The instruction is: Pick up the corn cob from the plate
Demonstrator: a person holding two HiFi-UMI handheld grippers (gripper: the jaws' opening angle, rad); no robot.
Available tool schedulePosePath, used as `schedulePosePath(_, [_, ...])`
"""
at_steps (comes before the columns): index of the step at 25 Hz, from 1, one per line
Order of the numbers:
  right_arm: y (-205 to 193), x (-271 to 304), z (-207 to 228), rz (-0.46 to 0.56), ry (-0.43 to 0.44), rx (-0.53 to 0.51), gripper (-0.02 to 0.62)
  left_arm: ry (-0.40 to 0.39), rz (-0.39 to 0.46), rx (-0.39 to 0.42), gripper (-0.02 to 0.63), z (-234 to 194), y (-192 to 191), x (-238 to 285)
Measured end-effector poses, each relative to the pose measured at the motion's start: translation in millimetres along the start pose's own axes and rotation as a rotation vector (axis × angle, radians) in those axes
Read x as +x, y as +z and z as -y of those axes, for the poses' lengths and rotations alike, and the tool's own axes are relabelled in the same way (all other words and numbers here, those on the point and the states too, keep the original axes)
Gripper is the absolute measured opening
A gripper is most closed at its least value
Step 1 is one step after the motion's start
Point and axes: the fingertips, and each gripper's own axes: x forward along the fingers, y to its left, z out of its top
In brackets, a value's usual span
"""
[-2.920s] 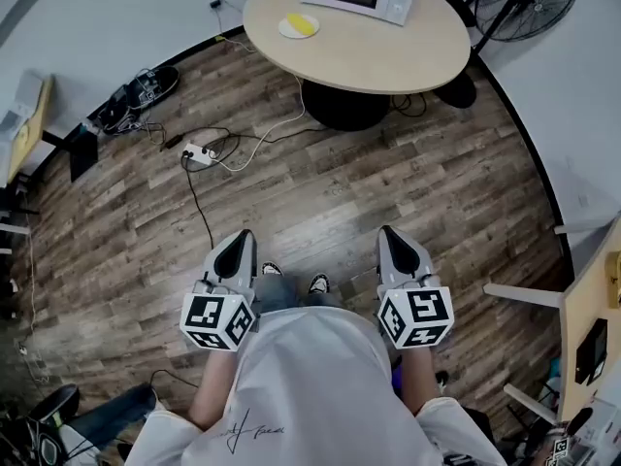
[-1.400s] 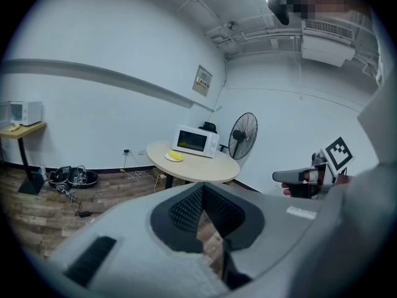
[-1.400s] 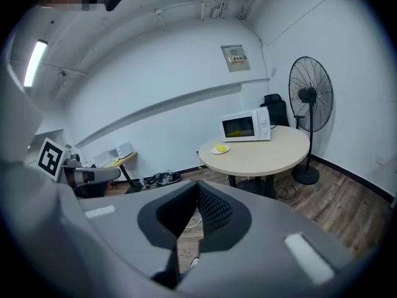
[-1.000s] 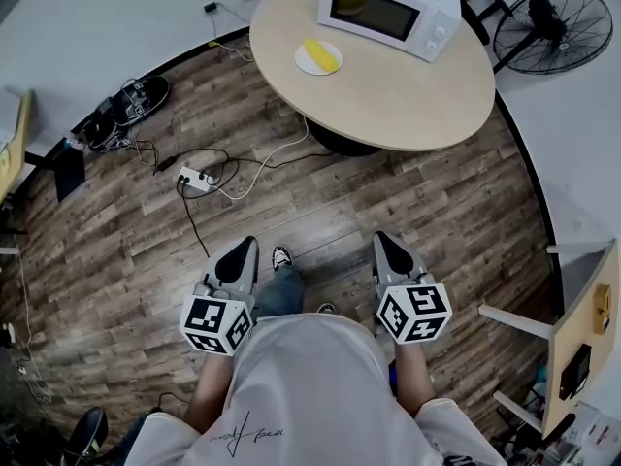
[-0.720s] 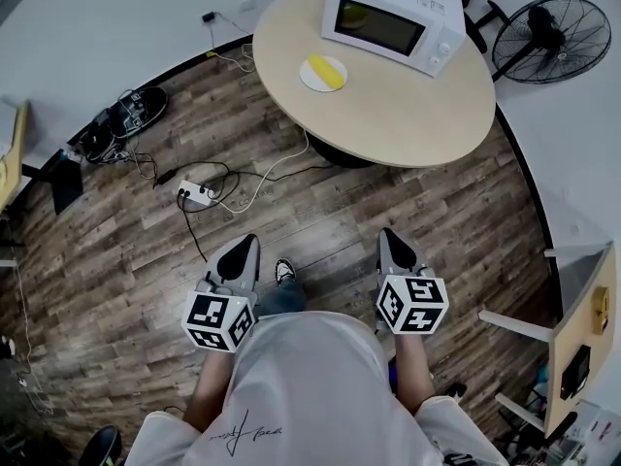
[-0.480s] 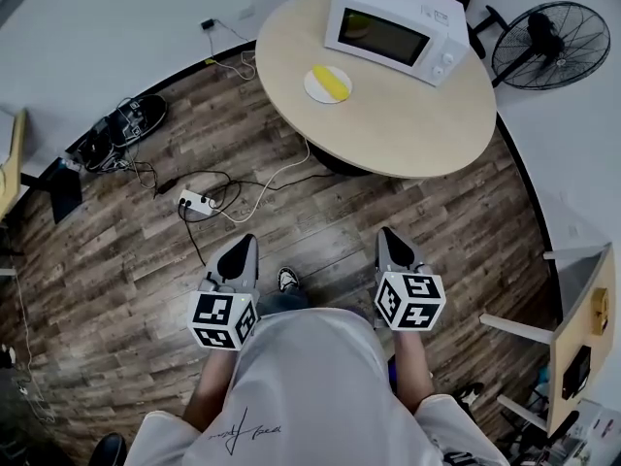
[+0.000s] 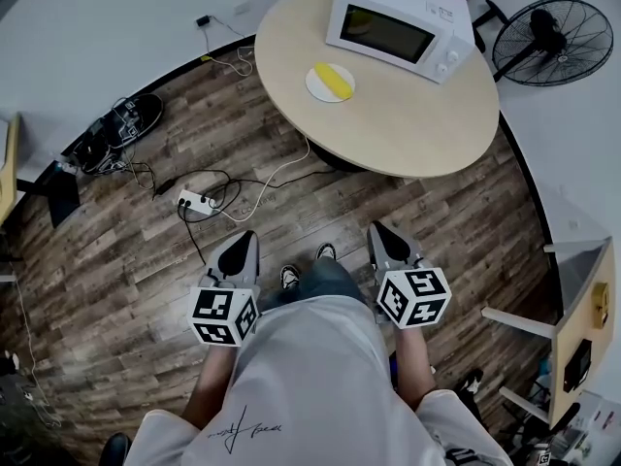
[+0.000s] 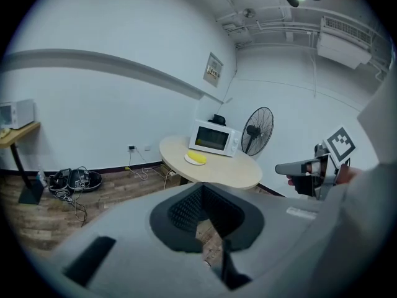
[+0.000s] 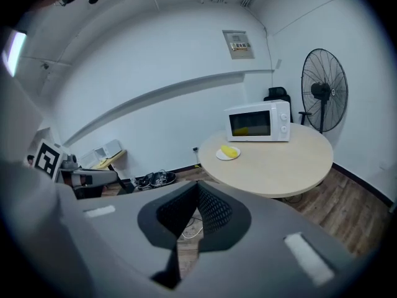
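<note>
A yellow corn cob [image 7: 337, 81] lies on a small white plate [image 7: 318, 84] near the far left edge of a round beige table [image 7: 408, 115]. The cob [image 8: 197, 158] also shows far off in the left gripper view, and the cob [image 9: 229, 151] in the right gripper view. My left gripper [image 7: 238, 251] and right gripper [image 7: 385, 242] are held side by side over the wood floor, well short of the table. Both point toward it. Each has its jaws shut with nothing between them.
A white microwave [image 7: 403, 29] stands on the table behind the plate. A black pedestal fan [image 7: 543, 27] is at the far right. A power strip [image 7: 193, 202] with trailing cables lies on the floor to the left. A desk edge [image 7: 582, 328] is at the right.
The table, plate and microwave have come nearer in the head view. Both grippers have been carried forward toward the table, and one of the person's feet has stepped ahead.
</note>
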Motion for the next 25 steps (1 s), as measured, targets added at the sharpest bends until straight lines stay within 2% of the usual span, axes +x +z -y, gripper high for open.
schedulePosePath(7, [-2.6, 26.9, 4.7, -0.046, 0.034, -0.012, 0.012, -0.003, -0.02, -0.014, -0.01, -7.2, 4.0, 23.6])
schedulePosePath(12, [26.0, 44.9, 2.4, -0.008, 0.168, 0.086, 0.012, -0.024, -0.01, -0.033, -0.009, -8.0, 21.9, 50.7])
schedulePosePath(18, [52.6, 82.8, 27.5, -0.005, 0.154, 0.016, 0.012, -0.024, -0.007, -0.039, -0.009, -12.9, 45.2, 86.1])
schedulePosePath(25, [86.4, 132.5, 51.5, -0.009, 0.162, -0.032, 0.012, -0.022, -0.027, -0.006, -0.008, -20.3, 75.7, 134.2])
